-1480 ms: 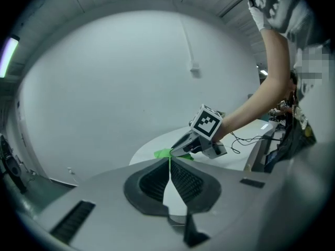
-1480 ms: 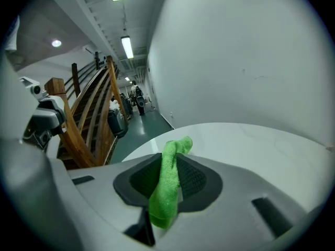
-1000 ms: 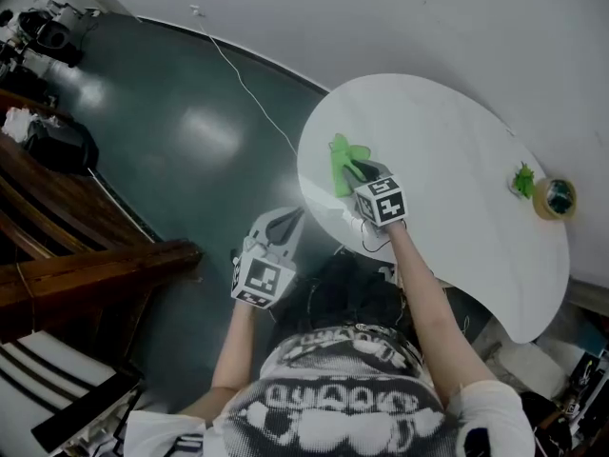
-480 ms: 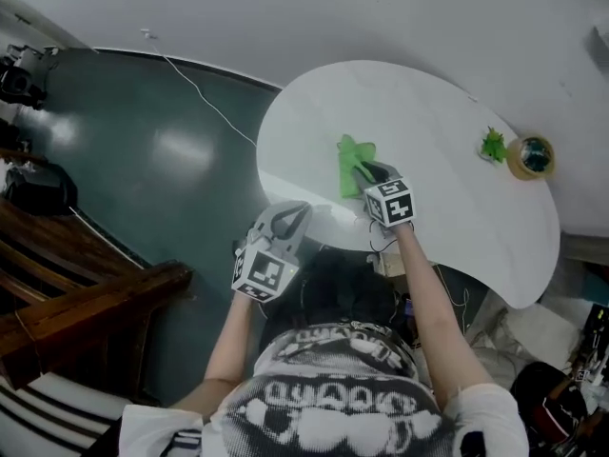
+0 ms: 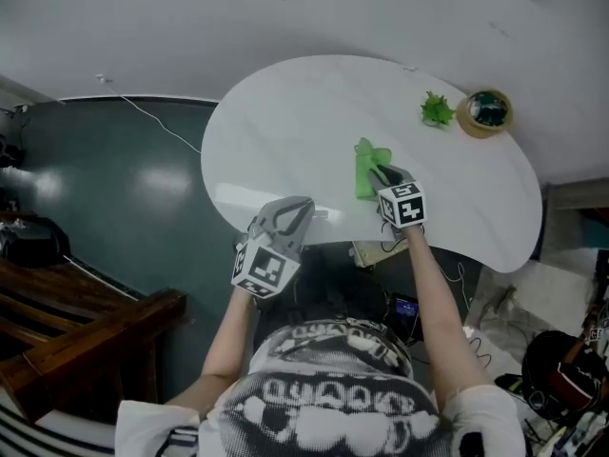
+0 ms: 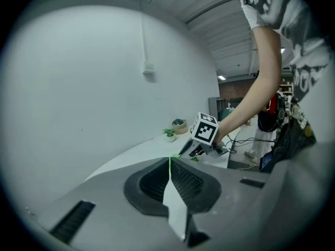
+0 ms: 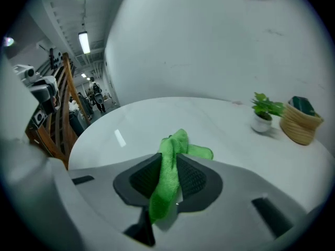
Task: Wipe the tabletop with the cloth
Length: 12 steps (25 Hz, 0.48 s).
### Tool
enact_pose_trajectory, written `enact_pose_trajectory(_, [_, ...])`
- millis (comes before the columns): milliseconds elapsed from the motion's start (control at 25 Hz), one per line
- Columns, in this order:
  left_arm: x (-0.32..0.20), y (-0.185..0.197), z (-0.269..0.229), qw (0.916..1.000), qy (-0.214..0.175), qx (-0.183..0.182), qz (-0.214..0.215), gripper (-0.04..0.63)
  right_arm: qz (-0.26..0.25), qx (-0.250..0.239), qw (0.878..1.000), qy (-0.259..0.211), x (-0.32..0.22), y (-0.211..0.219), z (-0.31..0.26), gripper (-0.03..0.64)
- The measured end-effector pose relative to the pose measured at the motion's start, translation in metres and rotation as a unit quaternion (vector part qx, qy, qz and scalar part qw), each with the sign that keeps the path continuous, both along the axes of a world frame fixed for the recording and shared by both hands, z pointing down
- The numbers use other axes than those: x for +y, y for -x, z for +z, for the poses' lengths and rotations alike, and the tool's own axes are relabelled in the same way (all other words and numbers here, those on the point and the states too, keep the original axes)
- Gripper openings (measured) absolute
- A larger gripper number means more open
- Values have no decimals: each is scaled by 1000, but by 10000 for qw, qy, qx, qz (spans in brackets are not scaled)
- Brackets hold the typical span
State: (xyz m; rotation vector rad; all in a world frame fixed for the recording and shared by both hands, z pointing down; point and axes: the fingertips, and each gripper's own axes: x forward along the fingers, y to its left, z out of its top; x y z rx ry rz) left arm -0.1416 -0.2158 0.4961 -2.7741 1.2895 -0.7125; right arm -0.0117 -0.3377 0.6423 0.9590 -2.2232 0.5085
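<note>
Green cloth [image 7: 168, 178] is pinched in right gripper [image 5: 380, 172], seemingly pressed to white tabletop [image 5: 285, 127]. Left gripper [image 6: 169, 165] jaws are closed together, empty.

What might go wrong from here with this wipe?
The green cloth, pinched as a narrow bunched fold in the right gripper, may slip out or wipe only a thin strip. A long stroke across the tabletop toward its far edge might knock the small potted plant or the woven basket.
</note>
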Motion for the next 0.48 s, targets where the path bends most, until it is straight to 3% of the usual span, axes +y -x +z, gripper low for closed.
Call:
enact_pose_trajectory(200, [-6, -70, -3, 9995, 55, 152, 279, 8, 642, 33, 9979, 15, 2, -105, 3, 84])
enact_pose_trajectory(480, [-3, -167, 5, 9972, 100, -77, 739, 8, 1234, 137, 9923, -9, 13, -246, 7, 84])
